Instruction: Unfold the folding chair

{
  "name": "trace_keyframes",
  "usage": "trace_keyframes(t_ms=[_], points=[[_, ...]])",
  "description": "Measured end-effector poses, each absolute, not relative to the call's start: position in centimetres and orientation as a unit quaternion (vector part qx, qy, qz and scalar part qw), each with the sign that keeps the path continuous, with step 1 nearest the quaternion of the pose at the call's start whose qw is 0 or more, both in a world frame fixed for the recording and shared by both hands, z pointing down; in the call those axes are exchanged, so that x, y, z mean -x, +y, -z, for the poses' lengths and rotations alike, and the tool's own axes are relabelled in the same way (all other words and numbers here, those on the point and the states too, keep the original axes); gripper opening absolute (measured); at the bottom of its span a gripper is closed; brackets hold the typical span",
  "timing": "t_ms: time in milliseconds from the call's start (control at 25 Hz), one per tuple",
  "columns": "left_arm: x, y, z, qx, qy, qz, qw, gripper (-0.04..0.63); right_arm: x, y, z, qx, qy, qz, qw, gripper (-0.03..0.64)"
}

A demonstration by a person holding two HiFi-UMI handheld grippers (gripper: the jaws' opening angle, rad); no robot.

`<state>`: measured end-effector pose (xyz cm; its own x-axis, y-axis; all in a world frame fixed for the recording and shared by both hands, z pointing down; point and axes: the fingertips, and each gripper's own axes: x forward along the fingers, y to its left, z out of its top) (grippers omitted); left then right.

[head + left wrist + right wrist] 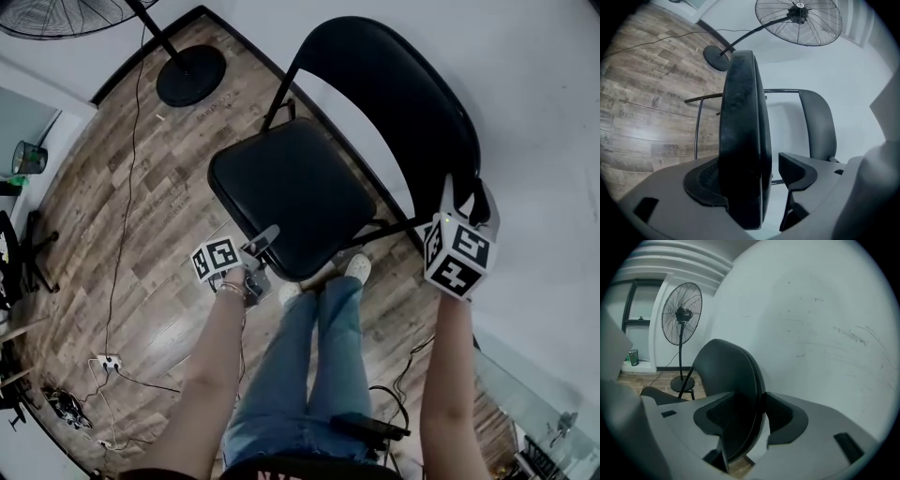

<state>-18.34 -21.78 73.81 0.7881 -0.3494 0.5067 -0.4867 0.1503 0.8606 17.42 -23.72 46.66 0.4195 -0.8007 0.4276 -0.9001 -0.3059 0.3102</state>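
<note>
The black folding chair stands close to the white wall with its seat nearly level and its backrest up. My left gripper is at the seat's front edge. In the left gripper view the seat edge sits between the jaws of the left gripper. It lies against one pad, and a gap shows at the other, so this gripper is open. My right gripper is at the backrest's near side edge. In the right gripper view the right gripper is shut on the backrest.
A standing fan has its round base on the wood floor behind the chair. The white wall runs along the right. A power strip and cables lie at the left. The person's legs stand just before the seat.
</note>
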Motion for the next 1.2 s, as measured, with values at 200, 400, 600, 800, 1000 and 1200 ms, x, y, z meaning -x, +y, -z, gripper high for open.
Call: trace_keyframes(t_ms=[200, 400, 600, 800, 1000, 1200], points=[[19.7, -21.5, -75.8, -0.645, -0.333, -0.058, 0.685, 0.335, -17.4, -24.0, -47.7, -0.807, -0.529, -0.089, 0.249, 0.192], [20.5, -21.1, -77.5, -0.644, -0.338, -0.056, 0.684, 0.334, -18.0, -24.0, -48.9, -0.812, -0.525, -0.084, 0.243, 0.193], [21.1, -20.8, -79.1, -0.643, -0.344, -0.058, 0.682, 0.334, -19.2, -24.4, -50.5, -0.816, -0.514, -0.098, 0.246, 0.195], [21.4, -20.6, -80.6, -0.641, -0.346, -0.06, 0.683, 0.332, -21.2, -25.2, -52.1, -0.819, -0.507, -0.111, 0.246, 0.195], [22.1, -20.3, -82.1, -0.636, -0.358, -0.066, 0.68, 0.325, -22.1, -25.4, -53.4, -0.819, -0.508, -0.112, 0.243, 0.195], [23.0, -20.2, -83.8, -0.632, -0.362, -0.071, 0.682, 0.326, -22.6, -25.8, -55.1, -0.816, -0.509, -0.126, 0.243, 0.195]])
